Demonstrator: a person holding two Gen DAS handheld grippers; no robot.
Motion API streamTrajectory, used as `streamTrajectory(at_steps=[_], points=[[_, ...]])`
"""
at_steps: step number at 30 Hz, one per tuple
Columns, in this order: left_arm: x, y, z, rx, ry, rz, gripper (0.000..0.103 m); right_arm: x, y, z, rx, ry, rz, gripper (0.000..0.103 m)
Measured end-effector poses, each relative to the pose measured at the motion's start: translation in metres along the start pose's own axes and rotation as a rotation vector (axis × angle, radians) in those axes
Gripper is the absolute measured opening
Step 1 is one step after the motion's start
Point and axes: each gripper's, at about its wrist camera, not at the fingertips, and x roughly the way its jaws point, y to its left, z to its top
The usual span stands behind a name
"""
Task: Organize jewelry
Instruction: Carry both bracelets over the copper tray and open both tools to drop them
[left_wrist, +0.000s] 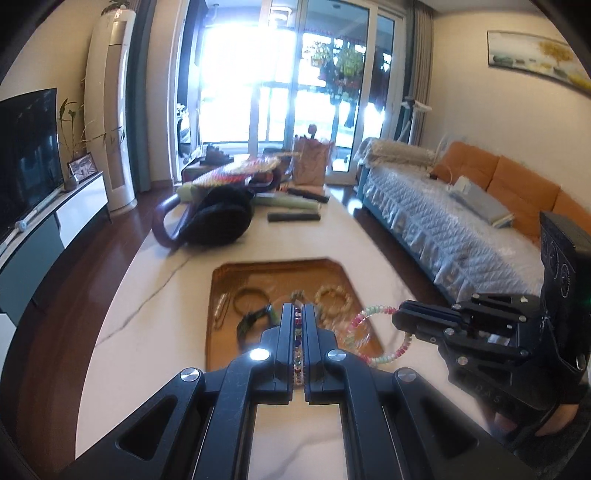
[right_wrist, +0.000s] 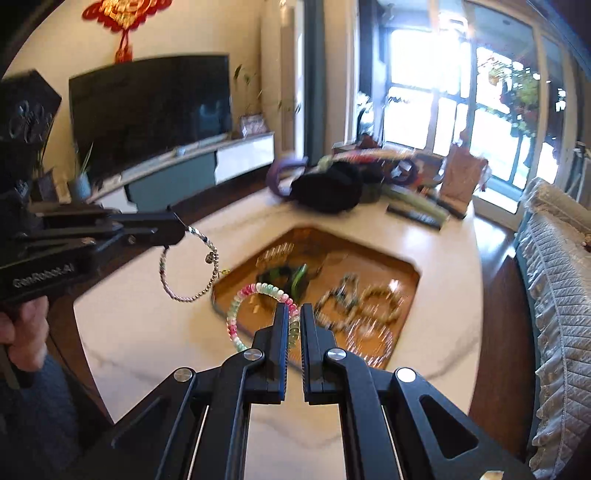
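Two bracelets lifted clear: left tool (left_wrist: 299, 314) clamped on thin beaded chain (right_wrist: 192, 266), right tool (right_wrist: 294, 314) on pastel bracelet (right_wrist: 258, 291); remaining pieces loose in tray (right_wrist: 406, 273).

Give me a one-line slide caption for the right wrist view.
Right gripper shut on a pastel bead bracelet above the tray; left gripper holds a thin beaded bracelet.
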Motion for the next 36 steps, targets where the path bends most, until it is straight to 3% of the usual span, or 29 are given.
streamTrajectory(at_steps=[8, 15, 21, 25, 28, 33, 36], points=[[0.027, -0.006, 0.04, -0.014, -0.042, -0.033, 0.003, 0.013, -0.031, 0.039, 0.095, -0.078, -0.04, 0.005], [0.1, 0.016, 0.027, -0.112, 0.066, -0.056, 0.003, 0.074, -0.051, 0.022, 0.13, 0.032, -0.015, 0.005], [0.156, 0.022, 0.015, -0.119, 0.137, -0.031, 0.003, 0.122, -0.069, 0.005, 0.164, 0.129, -0.012, 0.005], [0.174, 0.032, 0.006, -0.125, 0.141, 0.037, 0.003, 0.14, -0.081, 0.0, 0.194, 0.16, -0.013, 0.005], [0.187, 0.041, 0.001, -0.158, 0.154, 0.056, 0.003, 0.15, -0.09, -0.005, 0.24, 0.184, -0.006, 0.005], [0.202, 0.034, -0.005, -0.132, 0.176, 0.08, 0.003, 0.161, -0.097, -0.011, 0.245, 0.206, -0.027, 0.005], [0.216, 0.033, -0.011, -0.114, 0.229, 0.076, 0.004, 0.171, -0.101, -0.017, 0.247, 0.231, -0.051, 0.006]])
